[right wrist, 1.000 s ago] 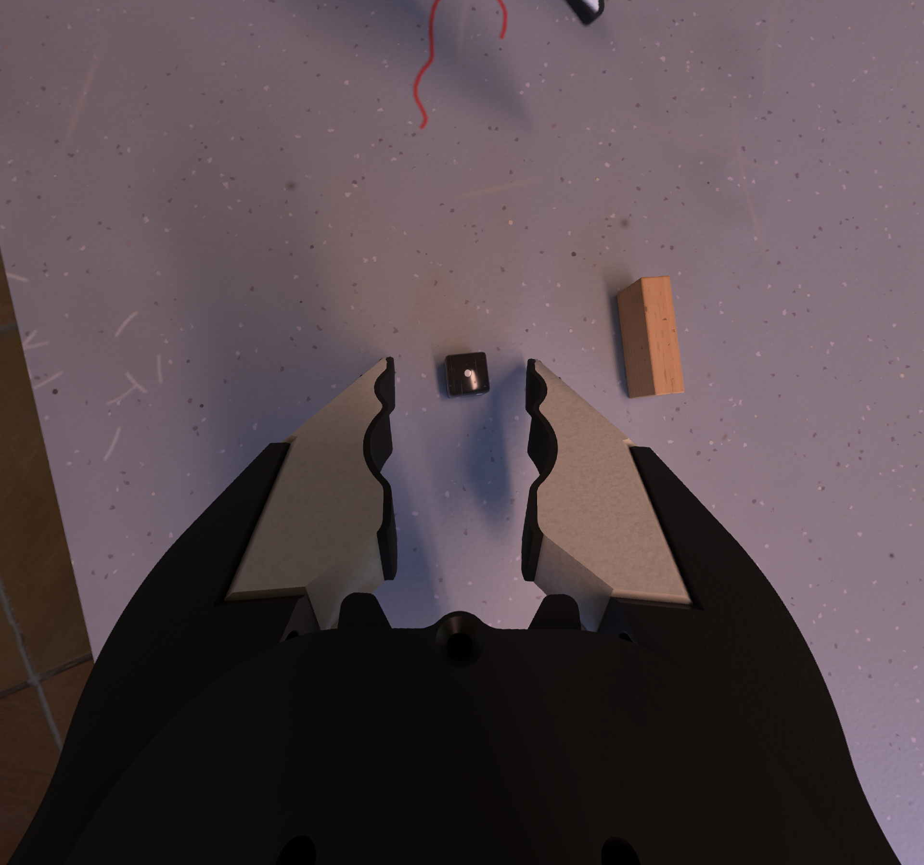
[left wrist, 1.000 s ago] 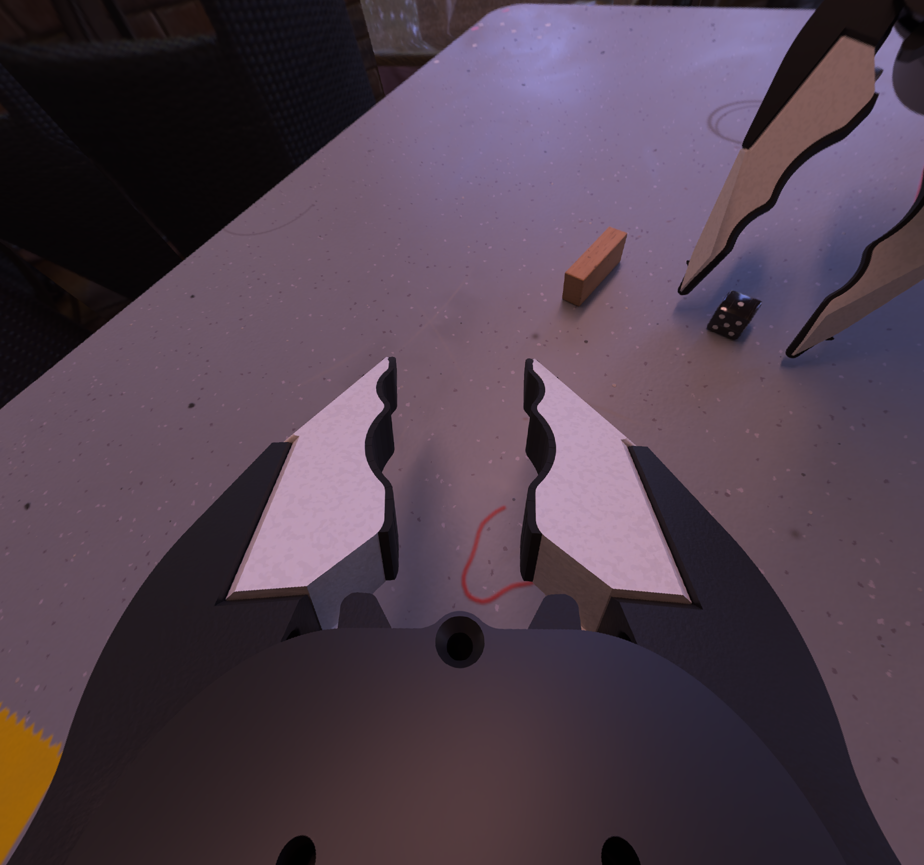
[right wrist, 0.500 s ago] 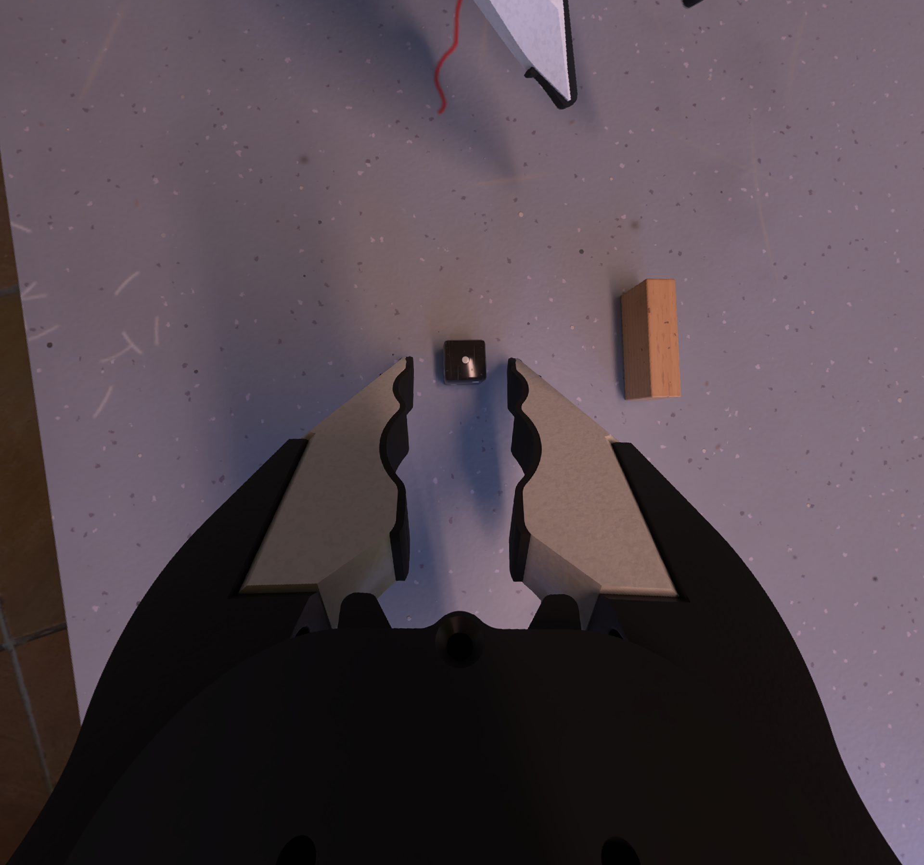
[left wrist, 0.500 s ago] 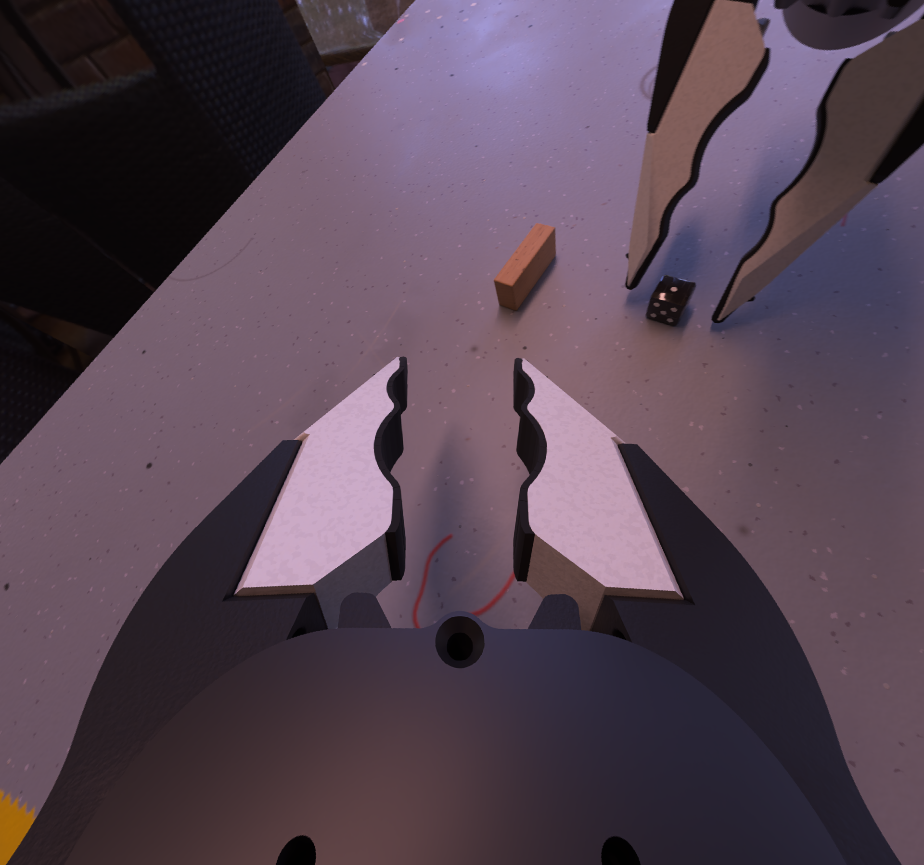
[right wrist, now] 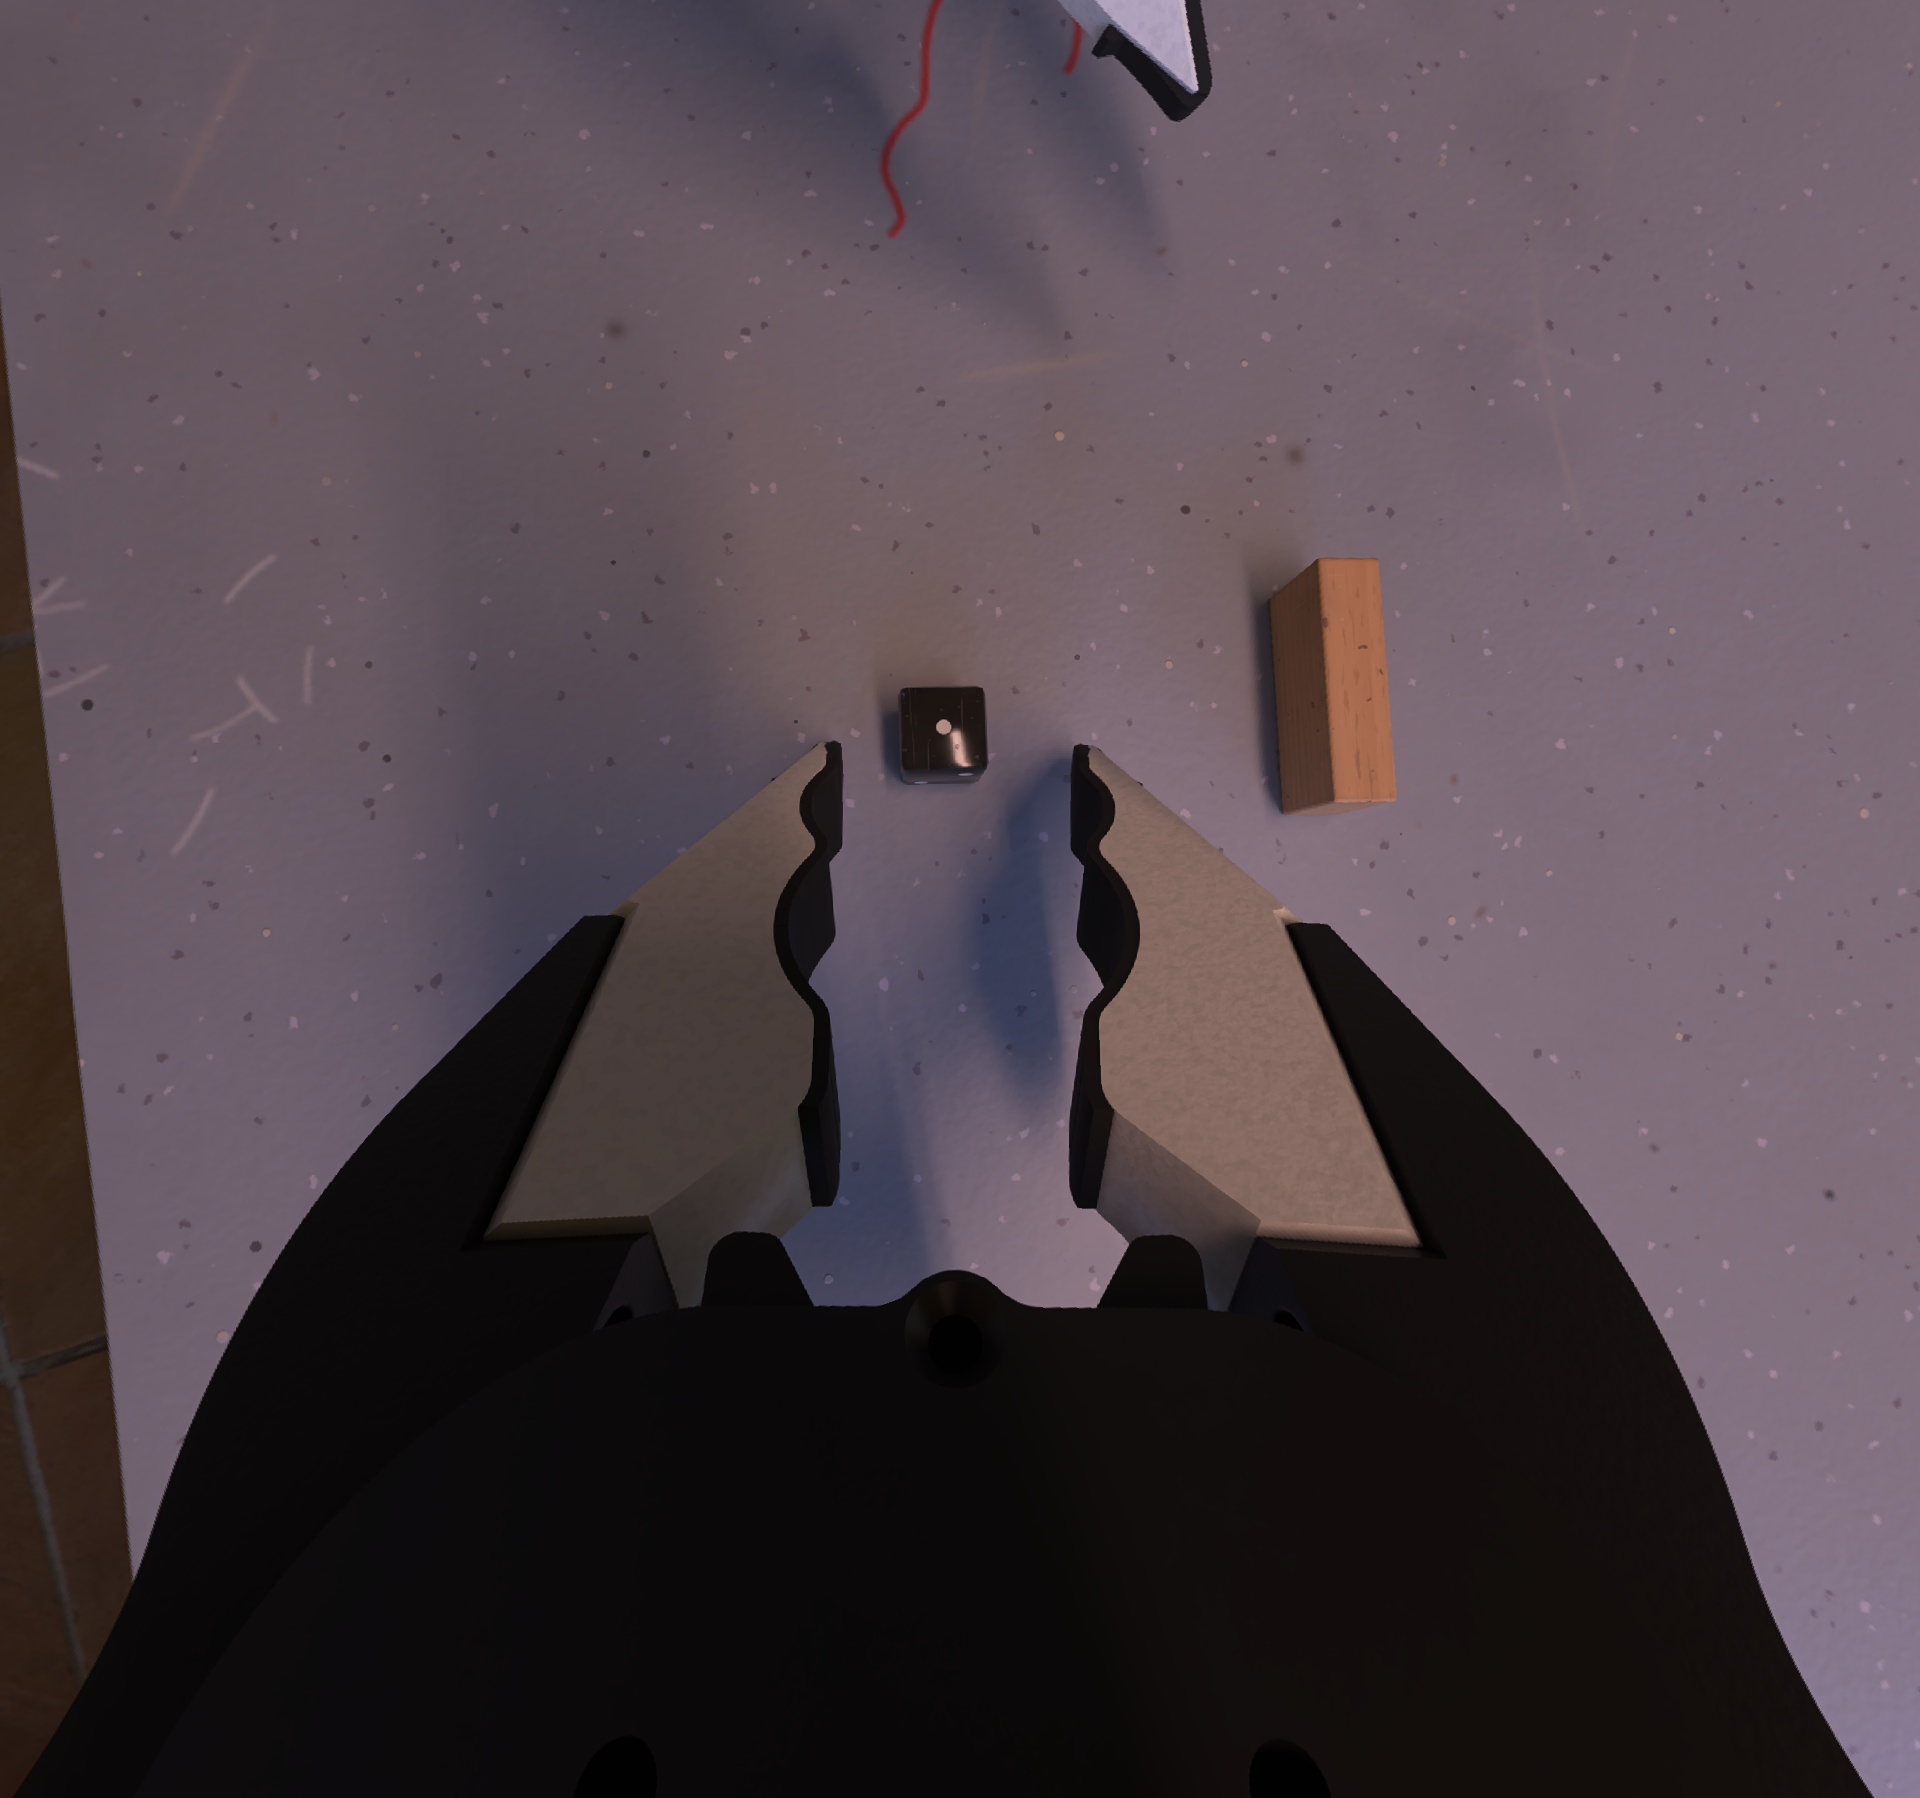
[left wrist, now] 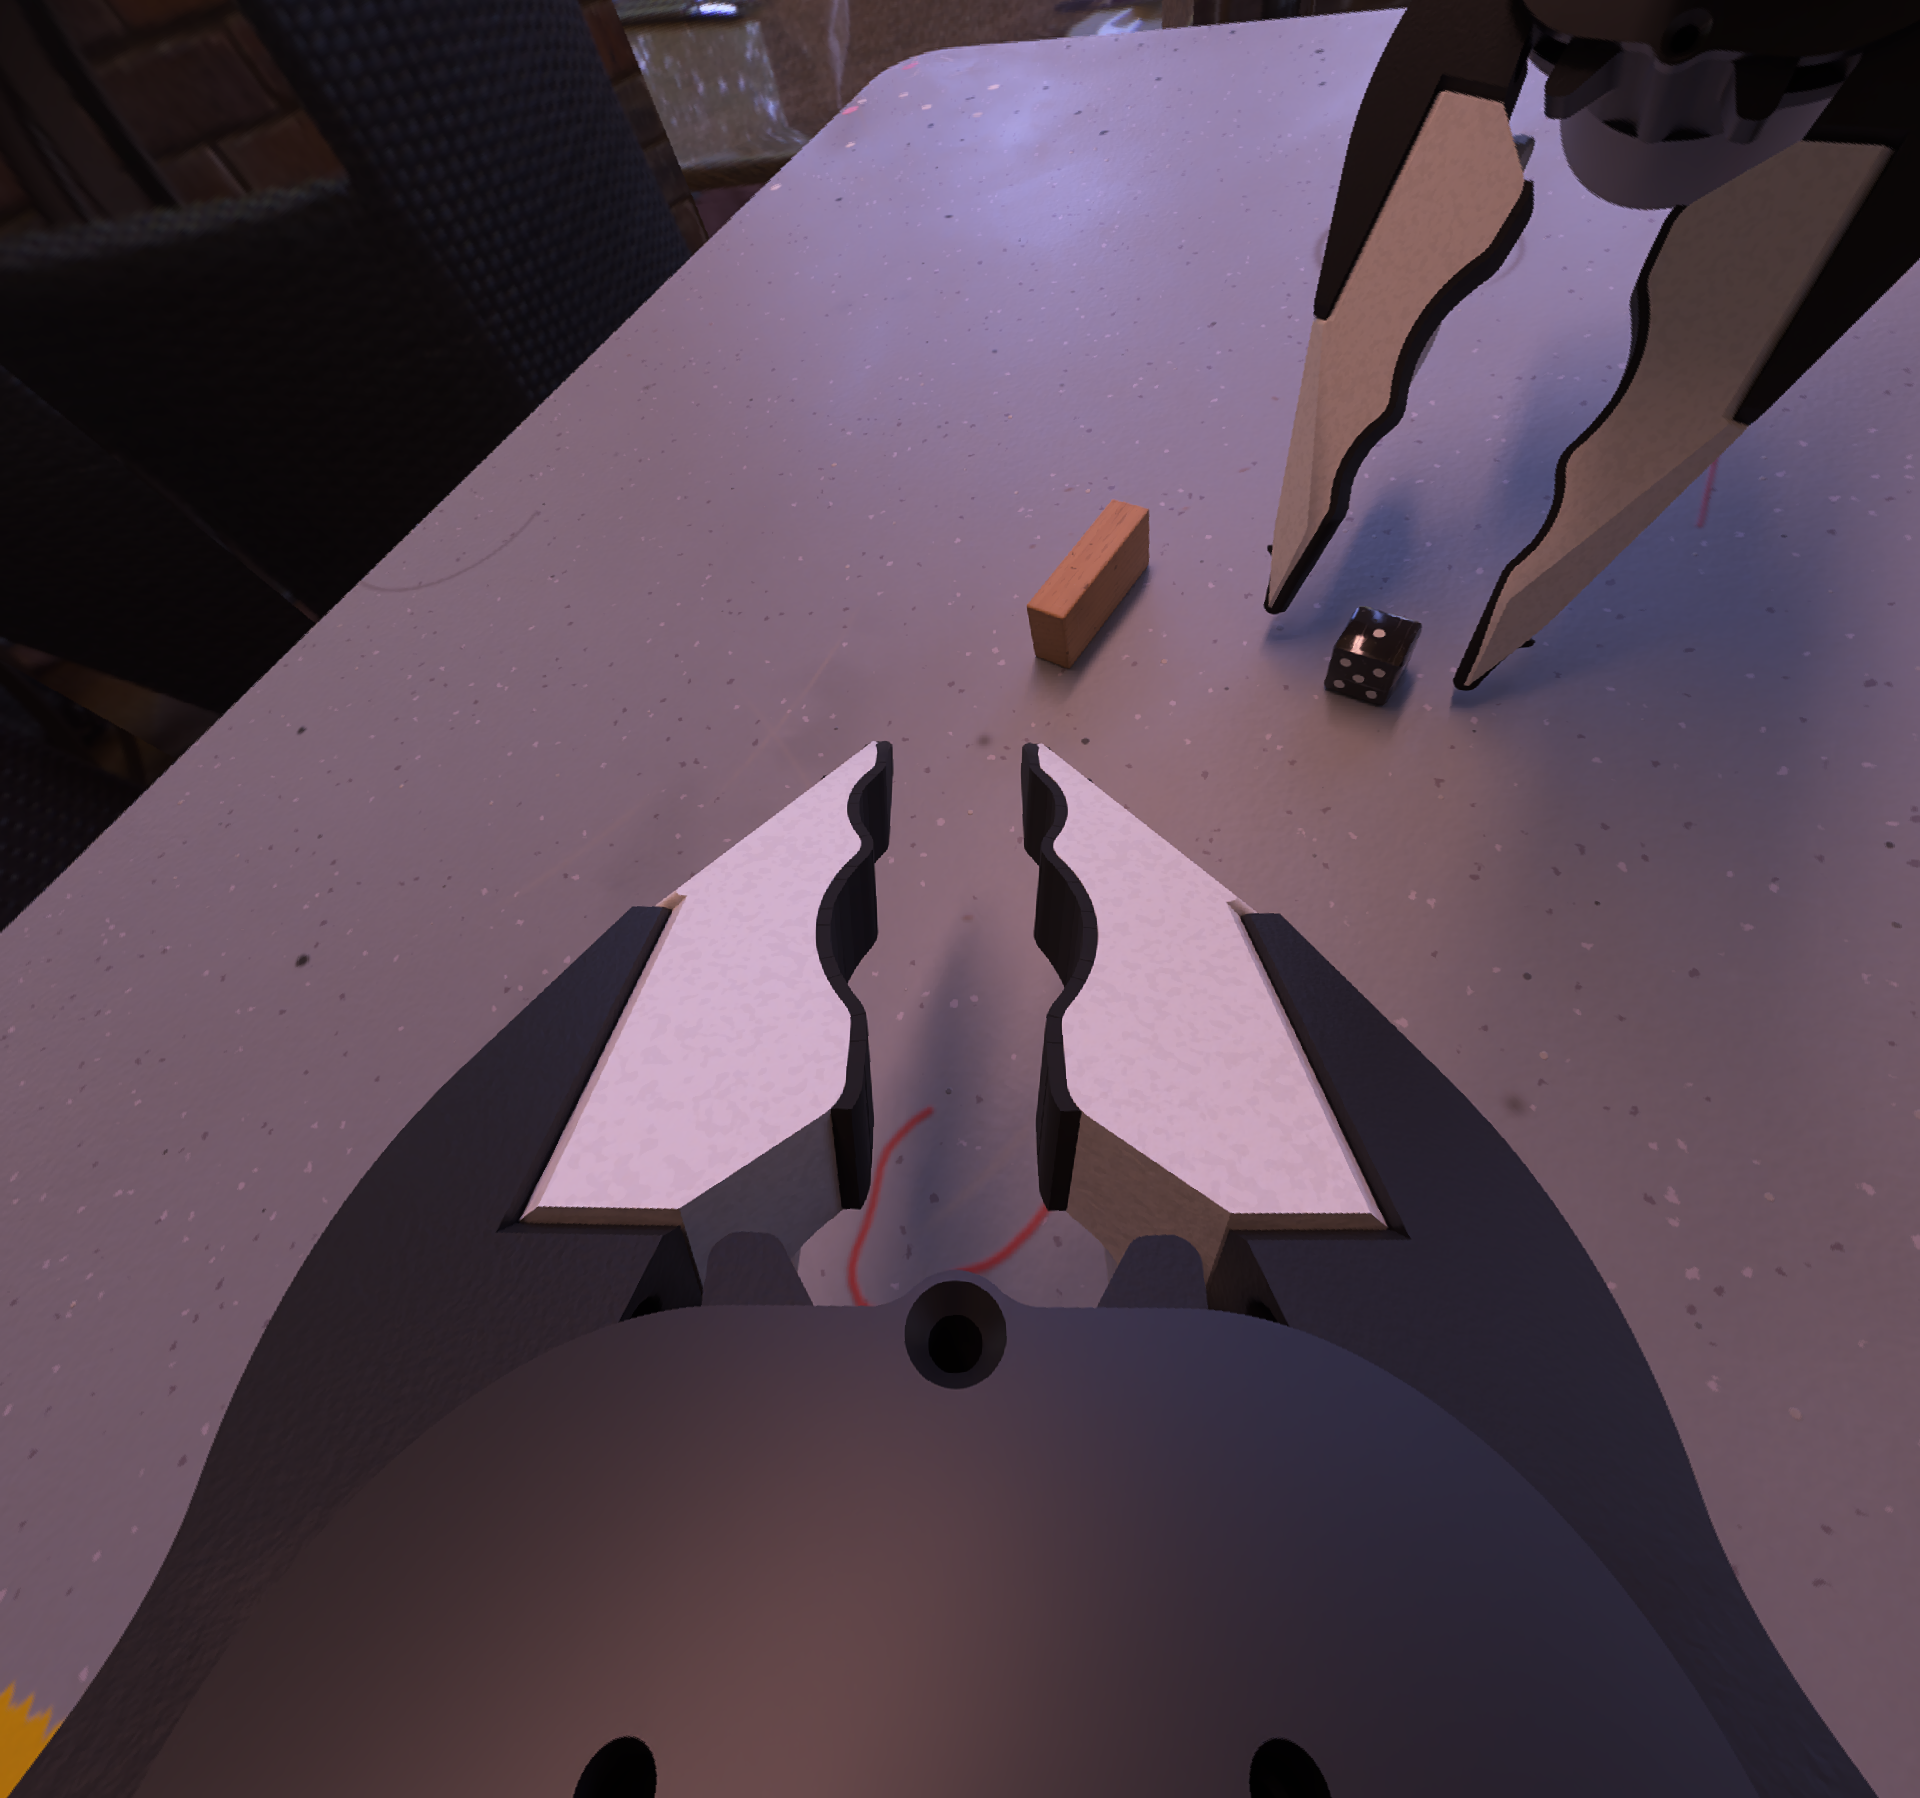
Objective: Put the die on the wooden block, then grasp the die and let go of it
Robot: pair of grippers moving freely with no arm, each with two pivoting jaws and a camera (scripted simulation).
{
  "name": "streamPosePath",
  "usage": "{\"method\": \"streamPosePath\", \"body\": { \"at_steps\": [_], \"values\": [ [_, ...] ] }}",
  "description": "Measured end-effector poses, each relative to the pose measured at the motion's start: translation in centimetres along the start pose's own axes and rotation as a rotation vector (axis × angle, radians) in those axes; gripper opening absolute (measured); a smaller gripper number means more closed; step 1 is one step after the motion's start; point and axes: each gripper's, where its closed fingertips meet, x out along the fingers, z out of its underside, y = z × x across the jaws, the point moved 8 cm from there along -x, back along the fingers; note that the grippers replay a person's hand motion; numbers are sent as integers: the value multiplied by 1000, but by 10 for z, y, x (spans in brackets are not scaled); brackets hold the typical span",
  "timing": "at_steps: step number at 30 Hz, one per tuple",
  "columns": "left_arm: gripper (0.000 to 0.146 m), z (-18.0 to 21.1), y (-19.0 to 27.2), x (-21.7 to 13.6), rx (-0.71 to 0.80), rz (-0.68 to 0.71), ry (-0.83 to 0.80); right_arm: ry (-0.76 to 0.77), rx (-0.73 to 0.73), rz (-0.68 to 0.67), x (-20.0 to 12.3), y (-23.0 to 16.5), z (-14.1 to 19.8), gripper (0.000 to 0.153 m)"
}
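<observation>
Since the black die (right wrist: 940, 736) sits on the grey speckled table (right wrist: 520, 398) just ahead of the right gripper (right wrist: 956, 761), whose parted fingers straddle its line without touching it, that gripper is by far the nearer; the left gripper (left wrist: 956, 761), narrowly parted and holding nothing, hangs well back. Off to the die's right lies the wooden block (right wrist: 1333, 686) (long axis running parallel to the right gripper's fingers), its top bare. No brand, label or writing shows, only white pips.

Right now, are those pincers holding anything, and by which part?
Nothing is held. The right hand-held gripper stands open around the small black die without touching it; the left hand-held gripper is open and empty.
</observation>
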Motion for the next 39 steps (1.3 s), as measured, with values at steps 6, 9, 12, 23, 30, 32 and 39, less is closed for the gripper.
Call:
{"method": "streamPosePath", "body": {
  "at_steps": [6, 9, 12, 23, 30, 32, 39],
  "values": [
    [24, 1, 0, 1, 2, 2, -7, 10, 6, -9, 1, -1, 0, 21],
    [24, 2, 0, 0, 1, 1, -8, 15, -3, 2, 0, -3, 1, 16],
    [24, 2, 0, 0, 0, 2, -7, 10, 3, 6, -1, -3, 2, 16],
    [23, 2, 1, -2, -2, 12, 1, 13, 23, 109, -14, 47, -20, 16],
    [22, 3, -3, -5, -21, 16, 11, -40, -21, 93, -9, 65, -21, 16],
    [22, 4, -3, -5, -25, 19, 12, -45, -31, 87, -7, 66, -21, 16],
    [22, 4, -4, -6, -37, 27, 16, -52, -54, 76, -4, 68, -21, 17]
  ]
}}
